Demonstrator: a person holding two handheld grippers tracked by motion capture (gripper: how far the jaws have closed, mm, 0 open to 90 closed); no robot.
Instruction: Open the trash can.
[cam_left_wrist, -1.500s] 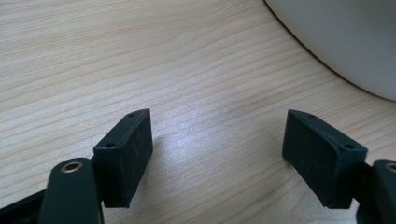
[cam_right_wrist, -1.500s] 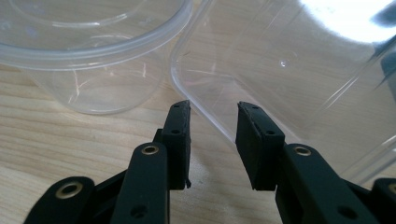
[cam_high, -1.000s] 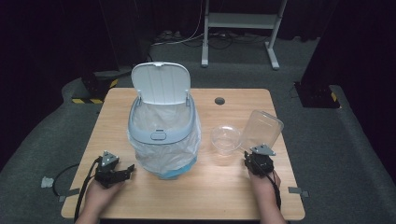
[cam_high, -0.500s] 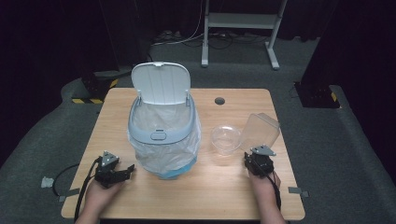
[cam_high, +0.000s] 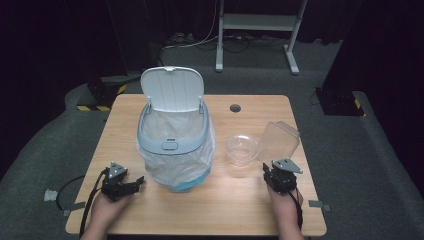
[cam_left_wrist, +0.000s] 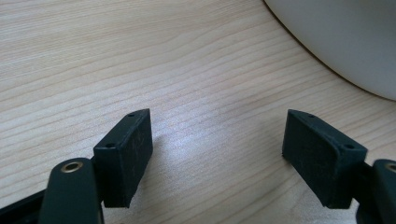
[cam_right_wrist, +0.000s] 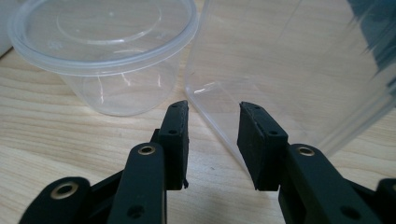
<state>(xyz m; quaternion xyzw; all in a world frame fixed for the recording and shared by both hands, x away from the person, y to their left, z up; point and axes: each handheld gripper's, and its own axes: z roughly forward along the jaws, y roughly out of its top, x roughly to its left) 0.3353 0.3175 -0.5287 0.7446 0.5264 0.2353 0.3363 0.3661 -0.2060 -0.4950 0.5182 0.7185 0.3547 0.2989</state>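
Pickup is in hand near the desk's right edge: right gripper jaws, slightly parted, straddle the tilted clear container's wall without visibly pinching, so closing comes next, while left gripper rests spread.

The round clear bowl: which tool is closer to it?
Right. The right tool sits just beside the round clear bowl; the left tool rests across the table, beyond the lined bin.

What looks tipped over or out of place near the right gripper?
The clear square container is tilted, leaning away from the right gripper, whose jaws straddle its lower edge. The round clear tub beside it sits upright. The bin, lid raised, looks normal.
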